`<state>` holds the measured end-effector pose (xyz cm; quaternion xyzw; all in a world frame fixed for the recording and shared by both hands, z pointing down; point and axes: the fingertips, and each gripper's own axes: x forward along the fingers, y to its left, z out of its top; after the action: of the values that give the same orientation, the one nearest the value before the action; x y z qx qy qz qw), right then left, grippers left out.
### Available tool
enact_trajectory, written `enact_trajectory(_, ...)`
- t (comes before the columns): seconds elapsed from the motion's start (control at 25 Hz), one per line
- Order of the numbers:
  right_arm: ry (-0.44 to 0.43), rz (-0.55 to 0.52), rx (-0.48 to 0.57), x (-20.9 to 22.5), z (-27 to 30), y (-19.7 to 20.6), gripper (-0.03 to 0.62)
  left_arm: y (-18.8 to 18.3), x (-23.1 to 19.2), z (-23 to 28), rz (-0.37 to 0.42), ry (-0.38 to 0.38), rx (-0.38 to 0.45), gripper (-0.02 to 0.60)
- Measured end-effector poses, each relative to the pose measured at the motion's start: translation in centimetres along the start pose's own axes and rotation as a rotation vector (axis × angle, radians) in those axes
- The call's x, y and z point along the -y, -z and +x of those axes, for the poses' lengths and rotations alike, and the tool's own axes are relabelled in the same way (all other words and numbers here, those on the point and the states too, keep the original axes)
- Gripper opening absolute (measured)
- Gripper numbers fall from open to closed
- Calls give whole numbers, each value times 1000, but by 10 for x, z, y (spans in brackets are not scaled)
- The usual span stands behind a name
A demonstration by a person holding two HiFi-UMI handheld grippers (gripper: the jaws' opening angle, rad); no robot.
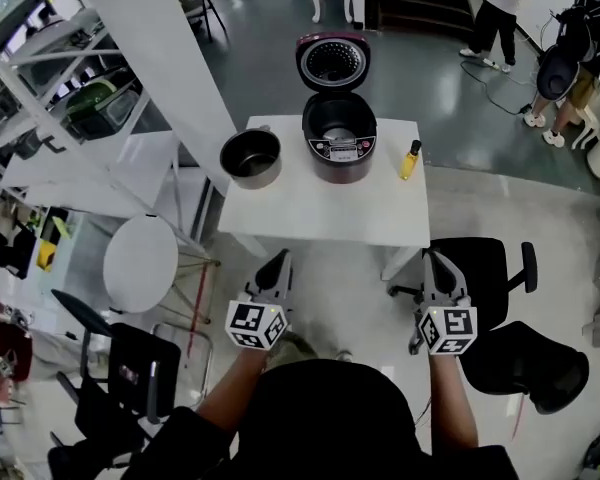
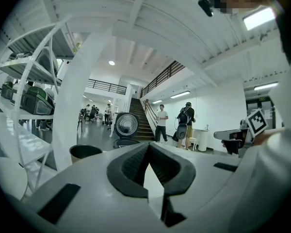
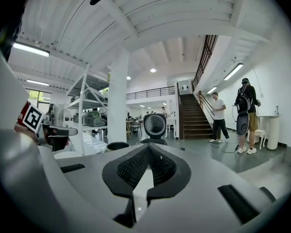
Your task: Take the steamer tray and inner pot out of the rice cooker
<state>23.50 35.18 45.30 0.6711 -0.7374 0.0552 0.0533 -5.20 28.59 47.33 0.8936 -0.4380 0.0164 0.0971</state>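
The dark red rice cooker (image 1: pixel 339 138) stands open at the back of the white table (image 1: pixel 320 213), its lid (image 1: pixel 333 62) raised. I cannot make out what lies in its dark well. A dark metal inner pot (image 1: pixel 251 157) sits on the table to its left. No steamer tray is clear to me. My left gripper (image 1: pixel 279 260) and right gripper (image 1: pixel 433 261) hover short of the table's near edge, both shut and empty. The left gripper view shows the shut left gripper (image 2: pixel 149 147), the pot (image 2: pixel 85 152) and lid (image 2: pixel 126 125). In the right gripper view, beyond the shut right gripper (image 3: pixel 149 149), is the lid (image 3: pixel 155 125).
A yellow bottle (image 1: pixel 410 160) stands right of the cooker. A round white stool (image 1: pixel 142 263) and a black chair (image 1: pixel 130 368) are to my left, another black chair (image 1: pixel 480 268) to my right. White shelving (image 1: pixel 40 98) and a pillar (image 1: pixel 165 58) rise at left. People (image 1: pixel 500 8) stand far back.
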Motion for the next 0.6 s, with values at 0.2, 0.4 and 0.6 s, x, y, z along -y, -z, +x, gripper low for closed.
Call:
enact_trajectory(0.2, -25, -15, 21, -16, 7, 8, -2, -3, -21, -18, 26, -33, 7, 3)
enact_trajectory(0.4, -35, 1, -7, -23, 7, 20, -2, -1, -27, -44, 97, -85, -2, 3)
enact_trajectory(0.6, -65, 7, -26, -30, -1, 30, -2, 18, -25, -61, 11, -104, -23, 3)
